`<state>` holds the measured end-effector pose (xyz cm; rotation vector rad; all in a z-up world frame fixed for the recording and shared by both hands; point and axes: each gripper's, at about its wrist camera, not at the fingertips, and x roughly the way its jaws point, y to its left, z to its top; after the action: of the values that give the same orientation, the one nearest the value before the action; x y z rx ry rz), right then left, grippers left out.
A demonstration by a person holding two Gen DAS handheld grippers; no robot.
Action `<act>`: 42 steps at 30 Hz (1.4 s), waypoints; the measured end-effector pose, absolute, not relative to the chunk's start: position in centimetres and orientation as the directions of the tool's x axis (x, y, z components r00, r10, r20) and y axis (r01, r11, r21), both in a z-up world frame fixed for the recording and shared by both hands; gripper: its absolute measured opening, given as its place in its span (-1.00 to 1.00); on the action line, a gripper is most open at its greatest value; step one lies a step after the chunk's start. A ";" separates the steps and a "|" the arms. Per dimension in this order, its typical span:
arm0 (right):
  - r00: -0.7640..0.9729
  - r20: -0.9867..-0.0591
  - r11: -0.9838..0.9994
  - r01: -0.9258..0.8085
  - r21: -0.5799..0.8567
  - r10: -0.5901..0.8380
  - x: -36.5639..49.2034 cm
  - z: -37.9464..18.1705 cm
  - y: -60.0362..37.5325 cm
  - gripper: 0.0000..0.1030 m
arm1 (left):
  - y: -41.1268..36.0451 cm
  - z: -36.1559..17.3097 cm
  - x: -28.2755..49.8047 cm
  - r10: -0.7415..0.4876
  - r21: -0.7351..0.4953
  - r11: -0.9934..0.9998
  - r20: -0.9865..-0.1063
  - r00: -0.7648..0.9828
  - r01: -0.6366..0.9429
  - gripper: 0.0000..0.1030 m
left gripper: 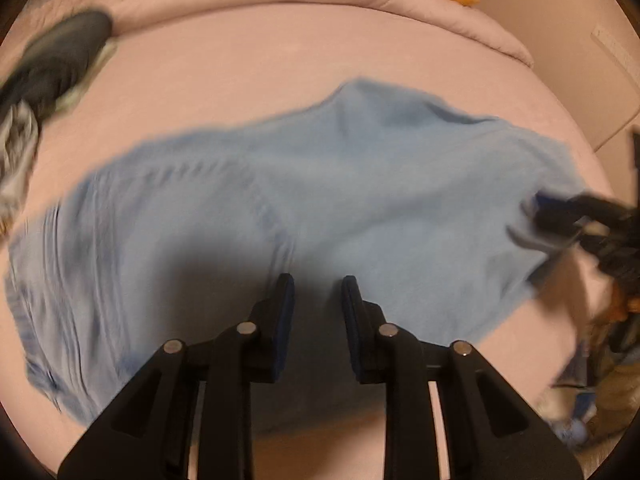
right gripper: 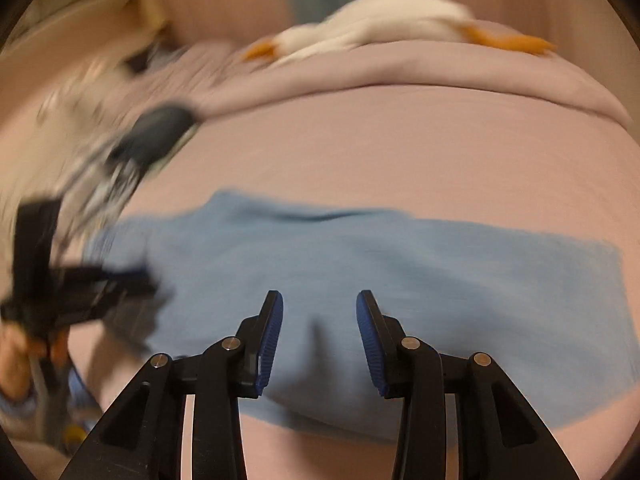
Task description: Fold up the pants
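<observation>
Your left gripper and right gripper both stand apart, gripping nothing. The light-blue pants lie just beyond them on the bed, apparently folded once; further folds likely remain.

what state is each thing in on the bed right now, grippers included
light blue fabric pants: lying folded on the pink bed sheet, held by neither gripper
left gripper: open, nothing between its pads
right gripper: open, empty, above the pants
dark grey garment: bunched up, apart from the pants
</observation>
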<state>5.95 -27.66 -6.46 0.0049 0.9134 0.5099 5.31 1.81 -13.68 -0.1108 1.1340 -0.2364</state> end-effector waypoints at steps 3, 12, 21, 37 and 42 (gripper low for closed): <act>0.374 -0.825 0.836 -0.512 0.197 0.424 5.6 -8.6 -24.9 -0.21 | 4.0 -12.6 2.4 -0.235 -0.205 0.972 -0.873 0.428 0.117 -0.60; 0.396 -0.819 0.742 -0.668 0.054 0.415 1.8 -7.6 -24.0 -0.21 | 11.7 -10.3 -4.3 -0.371 -0.535 0.836 -0.715 0.592 -0.122 -0.42; 0.384 -0.845 0.587 -0.802 -0.107 0.371 -0.5 -10.0 -18.5 -0.26 | 13.9 -11.9 -3.5 -0.449 -0.707 0.668 -0.631 0.632 -0.231 -0.45; 0.406 -0.812 0.547 -0.827 -0.132 0.418 -1.7 -8.3 -17.0 -0.85 | 15.6 -10.1 -3.7 -0.323 -0.653 0.715 -0.625 0.710 -0.250 -0.97; 0.334 -0.850 0.545 -0.836 -0.067 0.407 -1.4 -10.2 -17.0 -0.85 | 16.6 -12.1 -4.9 -0.357 -0.691 0.660 -0.633 0.687 -0.294 -0.95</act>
<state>-1.43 -17.04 -10.22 -0.5588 0.8991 0.8681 -4.91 16.63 -12.09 -0.8767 0.8406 -0.0410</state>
